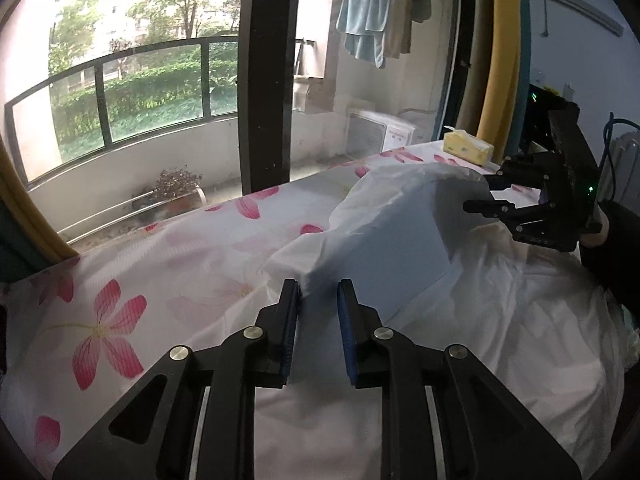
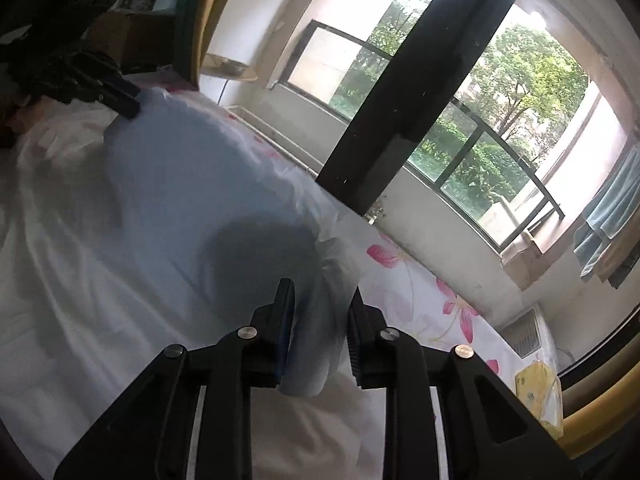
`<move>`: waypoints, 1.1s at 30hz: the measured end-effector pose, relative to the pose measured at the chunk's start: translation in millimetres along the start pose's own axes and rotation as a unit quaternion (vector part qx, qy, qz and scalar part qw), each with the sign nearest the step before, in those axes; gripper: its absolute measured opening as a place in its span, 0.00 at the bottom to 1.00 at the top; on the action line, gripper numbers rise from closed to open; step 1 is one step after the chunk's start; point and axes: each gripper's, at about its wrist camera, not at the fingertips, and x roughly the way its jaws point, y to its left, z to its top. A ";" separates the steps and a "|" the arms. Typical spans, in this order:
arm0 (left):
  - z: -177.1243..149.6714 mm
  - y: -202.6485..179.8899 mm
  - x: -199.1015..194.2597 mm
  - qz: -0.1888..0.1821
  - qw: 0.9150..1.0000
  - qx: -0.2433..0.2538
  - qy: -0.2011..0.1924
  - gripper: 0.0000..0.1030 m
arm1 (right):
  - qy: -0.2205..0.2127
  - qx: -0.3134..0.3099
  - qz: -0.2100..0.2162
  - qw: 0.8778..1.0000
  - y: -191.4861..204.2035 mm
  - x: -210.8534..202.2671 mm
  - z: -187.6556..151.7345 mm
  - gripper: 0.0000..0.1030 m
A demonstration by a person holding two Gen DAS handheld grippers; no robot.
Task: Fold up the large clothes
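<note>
While the left gripper (image 1: 318,300) is pinching the near corner of the white garment (image 1: 400,240) between its blue pads (image 1: 347,320), jaws clamped on a bunched fold, the right gripper (image 2: 320,308) is gripping the opposite edge, cloth wadded between its jaws and hanging below them. Both are holding the raised edge above the rest of the garment, which is lying spread on the floral sheet (image 1: 120,300) covering the bed. In the left view the right gripper (image 1: 488,196) is sitting at the far end of the lifted fold; in the right view the left gripper (image 2: 120,96) is showing at the other end. Looks like a fold-over in progress, early in the task. To do it well: keeping both ends level, keeping the edge taut between them so the middle is not sagging, carrying it across evenly, laying it down flat before letting go. A yellow tissue box (image 1: 466,146) is sitting near the far bed edge, well apart from the cloth.
</note>
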 end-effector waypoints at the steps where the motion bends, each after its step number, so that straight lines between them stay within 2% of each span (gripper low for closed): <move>1: -2.2 -2.2 -2.6 0.001 1.000 0.002 0.000 0.21 | 0.002 0.000 0.003 1.000 1.0 -1.1 -1.4 0.23; 10: -24.3 -22.6 -29.2 0.006 1.000 0.014 0.008 0.21 | 0.032 0.014 0.014 0.999 4.5 -12.3 -14.4 0.23; 19: -49.0 -45.2 -49.4 0.012 0.999 0.037 0.023 0.21 | 0.047 0.019 -0.003 0.999 23.6 -32.1 -30.7 0.23; 24: -28.7 -46.4 -60.7 0.026 0.999 0.032 -0.002 0.22 | 0.044 0.000 -0.026 0.999 34.2 -39.8 -33.9 0.23; 27: -6.5 -47.0 -68.4 0.018 0.999 0.020 -0.037 0.38 | 0.044 -0.017 -0.038 0.998 42.8 -43.1 -34.0 0.23; 29: 3.5 -48.8 -69.9 0.006 0.998 0.012 -0.054 0.38 | 0.045 -0.016 -0.035 0.998 45.7 -48.3 -33.8 0.24; 31: 10.3 -50.8 -63.2 -0.003 0.998 0.008 -0.056 0.38 | 0.050 -0.006 -0.024 0.998 45.9 -53.8 -35.4 0.26; 33: 10.2 -53.1 -48.7 -0.002 0.999 0.008 -0.035 0.38 | 0.053 0.011 -0.003 0.999 42.7 -61.5 -37.2 0.32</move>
